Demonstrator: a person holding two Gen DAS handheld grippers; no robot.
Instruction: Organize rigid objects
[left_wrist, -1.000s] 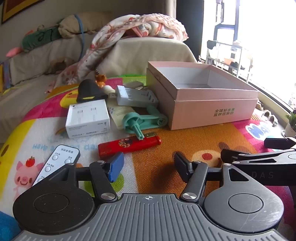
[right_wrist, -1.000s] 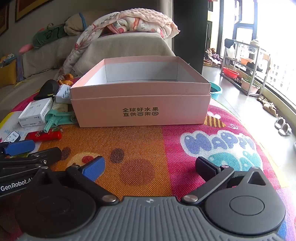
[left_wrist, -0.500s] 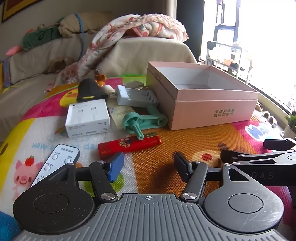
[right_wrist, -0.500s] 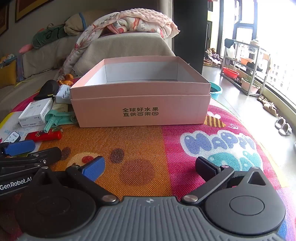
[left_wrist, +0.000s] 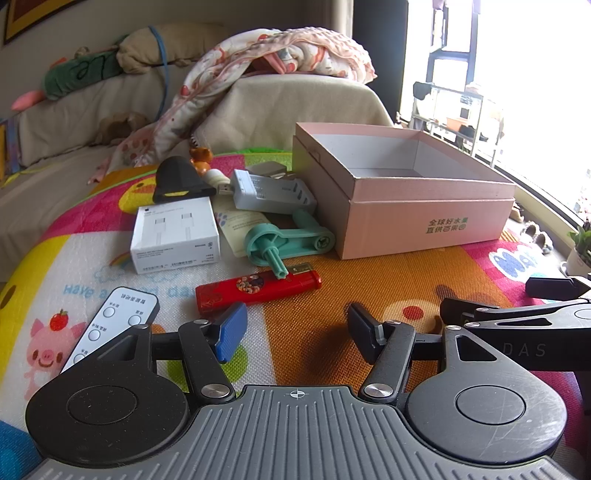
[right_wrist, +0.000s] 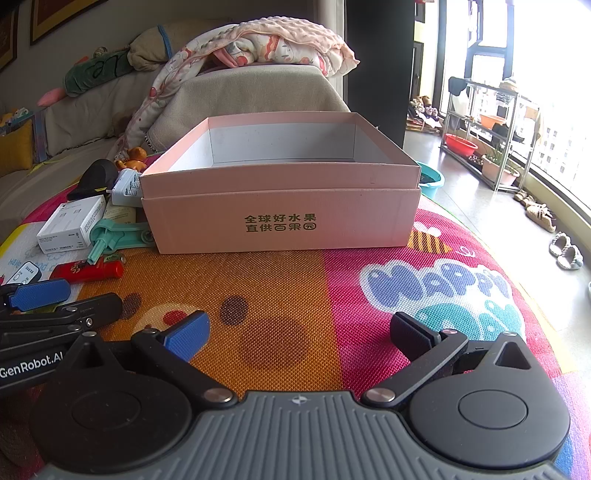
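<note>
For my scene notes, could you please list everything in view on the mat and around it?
box: 1, pink, open, nothing seen inside, mid-mat
lighter: 1, red, nearest the left gripper
plastic tool: 1, mint green, tip over the lighter
cable carton: 1, white, left of the tool
charger: 1, pale grey, behind the tool
remote: 1, white, mat's left edge
wedge-shaped item: 1, black, behind the carton
play mat: 1, multicoloured
sofa: 1, beige, behind
left gripper: open, empty
right gripper: open, empty

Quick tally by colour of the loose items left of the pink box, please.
White: 2, cable box, remote
Red: 1, lighter
Teal: 1, plastic tool
Black: 1, wedge-shaped item
Grey-blue: 1, charger
Total: 6, not counting partly hidden pieces.
</note>
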